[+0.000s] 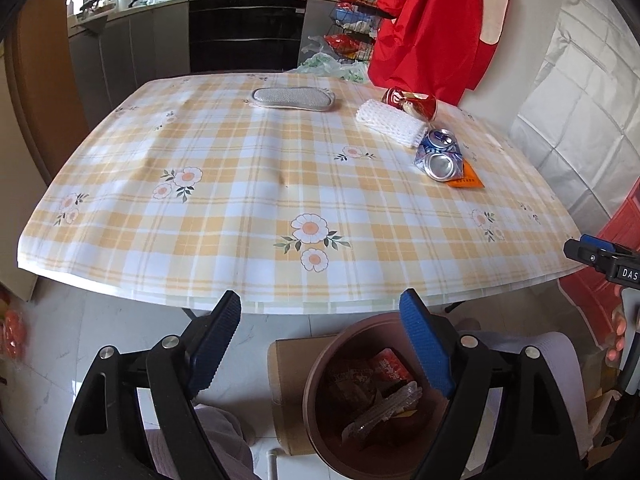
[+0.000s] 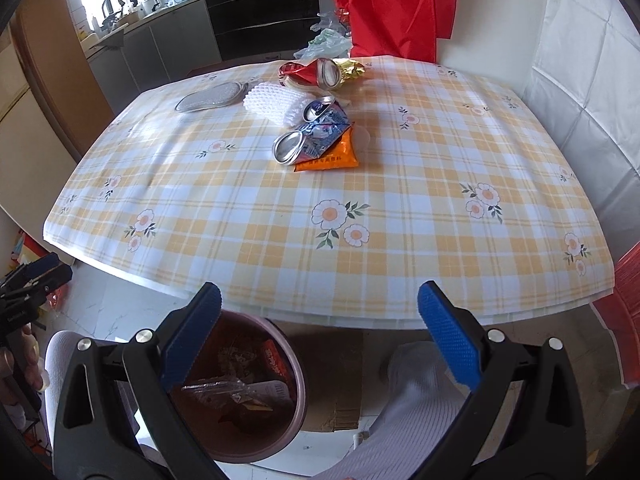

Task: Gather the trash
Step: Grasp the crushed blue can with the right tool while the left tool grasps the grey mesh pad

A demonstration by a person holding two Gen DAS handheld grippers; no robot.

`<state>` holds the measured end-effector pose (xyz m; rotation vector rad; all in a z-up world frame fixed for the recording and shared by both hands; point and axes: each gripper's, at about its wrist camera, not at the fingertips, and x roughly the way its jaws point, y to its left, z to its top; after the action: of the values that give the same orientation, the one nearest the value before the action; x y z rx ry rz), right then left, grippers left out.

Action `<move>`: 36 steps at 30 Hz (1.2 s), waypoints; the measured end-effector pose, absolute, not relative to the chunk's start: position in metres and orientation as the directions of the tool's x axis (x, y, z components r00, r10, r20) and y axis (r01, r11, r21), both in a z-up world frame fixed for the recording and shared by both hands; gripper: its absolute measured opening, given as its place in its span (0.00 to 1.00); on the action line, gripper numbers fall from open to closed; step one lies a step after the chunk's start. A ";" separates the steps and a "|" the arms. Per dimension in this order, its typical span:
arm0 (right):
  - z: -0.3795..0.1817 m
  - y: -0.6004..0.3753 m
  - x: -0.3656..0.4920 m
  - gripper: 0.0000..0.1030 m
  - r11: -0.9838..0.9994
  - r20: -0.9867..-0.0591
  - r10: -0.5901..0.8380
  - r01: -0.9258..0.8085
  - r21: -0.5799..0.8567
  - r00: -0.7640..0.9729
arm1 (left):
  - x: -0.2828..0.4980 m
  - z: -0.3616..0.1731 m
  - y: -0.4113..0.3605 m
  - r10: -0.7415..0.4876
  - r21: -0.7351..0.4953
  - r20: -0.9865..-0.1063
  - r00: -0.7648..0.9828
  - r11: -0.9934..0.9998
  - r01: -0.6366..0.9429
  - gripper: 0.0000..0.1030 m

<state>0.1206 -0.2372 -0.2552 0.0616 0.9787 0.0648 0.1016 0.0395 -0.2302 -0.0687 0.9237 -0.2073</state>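
Note:
A crushed blue can (image 1: 439,158) (image 2: 310,132) lies on an orange sachet (image 1: 466,178) (image 2: 332,156) at the far side of the checked tablecloth (image 1: 248,200) (image 2: 360,208). Behind it are a white foam net (image 1: 390,122) (image 2: 278,106), a crushed red can (image 1: 408,101) (image 2: 310,73) and a gold wrapper (image 2: 350,69). A brown bin (image 1: 320,392) (image 2: 298,368) with wrappers inside stands on the floor below the table's near edge. My left gripper (image 1: 322,320) hangs open and empty above the bin. My right gripper (image 2: 320,312) is open and empty at the table's edge.
A grey scrubbing pad (image 1: 294,99) (image 2: 212,97) lies at the table's far edge. A red garment (image 1: 432,20) (image 2: 384,4) hangs behind the table. Flattened cardboard (image 1: 286,392) lies under the bin. Kitchen cabinets (image 1: 132,44) line the back wall. A person's legs show below.

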 end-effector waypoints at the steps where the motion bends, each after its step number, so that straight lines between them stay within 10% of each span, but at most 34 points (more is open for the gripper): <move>1: -0.256 -0.238 0.124 0.94 0.996 -0.827 0.082 -0.028 0.080 0.557 | 0.106 -0.230 0.040 -0.207 -0.147 -0.784 0.585 0.978 0.149 0.77; 29: -0.322 -0.213 0.390 0.75 0.975 -0.831 0.032 -0.201 -0.096 0.555 | 0.400 -0.246 0.040 -0.166 0.024 -0.776 0.609 0.956 0.291 0.77; 36: -0.329 -0.213 0.390 0.58 0.976 -0.838 0.057 -0.207 -0.068 0.543 | 0.478 -0.277 0.052 -0.106 0.042 -0.802 0.587 0.972 0.233 0.77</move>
<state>0.3902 -0.2133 -0.3287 -0.1661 0.9857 0.1579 0.4785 0.0517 -0.2768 0.1481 0.9227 -0.1986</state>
